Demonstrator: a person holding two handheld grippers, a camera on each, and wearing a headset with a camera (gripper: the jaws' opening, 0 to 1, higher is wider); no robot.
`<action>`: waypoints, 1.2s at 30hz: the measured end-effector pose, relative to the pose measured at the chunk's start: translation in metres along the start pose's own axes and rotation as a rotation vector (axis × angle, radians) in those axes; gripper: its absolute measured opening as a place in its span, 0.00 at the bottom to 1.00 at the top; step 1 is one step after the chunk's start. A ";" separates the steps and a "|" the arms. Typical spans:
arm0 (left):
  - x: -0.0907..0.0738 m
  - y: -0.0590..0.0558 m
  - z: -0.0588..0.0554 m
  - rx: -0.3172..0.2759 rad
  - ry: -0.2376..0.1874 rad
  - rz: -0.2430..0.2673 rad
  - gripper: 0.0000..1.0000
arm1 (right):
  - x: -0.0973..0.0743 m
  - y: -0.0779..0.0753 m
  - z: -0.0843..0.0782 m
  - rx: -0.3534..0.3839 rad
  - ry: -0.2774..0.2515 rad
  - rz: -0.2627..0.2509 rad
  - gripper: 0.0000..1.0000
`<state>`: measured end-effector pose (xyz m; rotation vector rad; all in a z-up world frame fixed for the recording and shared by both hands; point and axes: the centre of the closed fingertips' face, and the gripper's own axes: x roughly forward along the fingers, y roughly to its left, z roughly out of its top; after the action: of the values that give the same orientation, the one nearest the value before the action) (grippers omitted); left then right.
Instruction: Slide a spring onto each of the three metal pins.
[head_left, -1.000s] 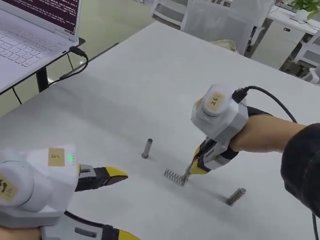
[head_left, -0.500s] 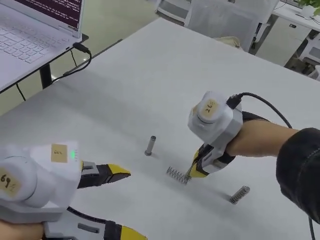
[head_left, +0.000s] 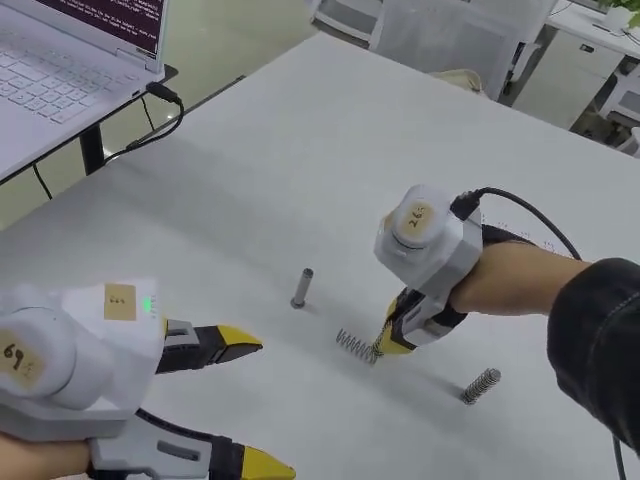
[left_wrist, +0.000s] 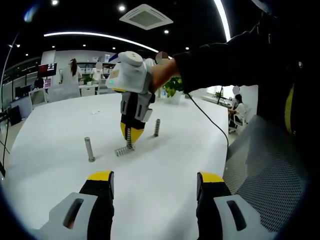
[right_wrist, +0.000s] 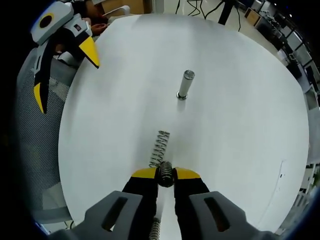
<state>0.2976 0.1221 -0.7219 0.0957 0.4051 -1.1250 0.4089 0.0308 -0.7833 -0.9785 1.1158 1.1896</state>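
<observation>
- The left gripper (head_left: 252, 405) hovers nearest, low over the table (head_left: 300, 180), its jaws spread wide with nothing between them.
- Bare tabletop lies between it and the parts ahead.
- The right gripper (head_left: 385, 345) points down, jaws clamped on a slim ribbed metal piece (left_wrist: 129, 139) held upright.
- The loose spring (head_left: 355, 347) lies flat just beside those tips; whether it touches them I cannot tell.
- The bare pin (head_left: 301, 288) stands upright, apart from the spring's far end.
- Another coiled piece (head_left: 481, 385) sits to the right, near the sleeve; standing or lying, I cannot tell.
- Beyond the pin the table runs bare to its left edge, with a laptop (head_left: 70, 60) and cable (head_left: 165, 110) past it.
</observation>
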 end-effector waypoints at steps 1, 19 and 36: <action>0.000 0.000 0.000 0.001 0.001 0.001 0.63 | 0.000 0.000 0.000 -0.002 0.001 -0.003 0.11; 0.004 0.000 0.002 0.014 0.016 -0.014 0.63 | -0.014 0.001 -0.002 0.042 -0.079 -0.021 0.24; 0.007 -0.003 0.005 0.030 0.027 -0.027 0.63 | -0.031 -0.001 -0.006 0.120 -0.218 -0.068 0.52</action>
<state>0.2991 0.1138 -0.7194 0.1326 0.4148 -1.1573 0.4080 0.0186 -0.7536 -0.7697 0.9617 1.1320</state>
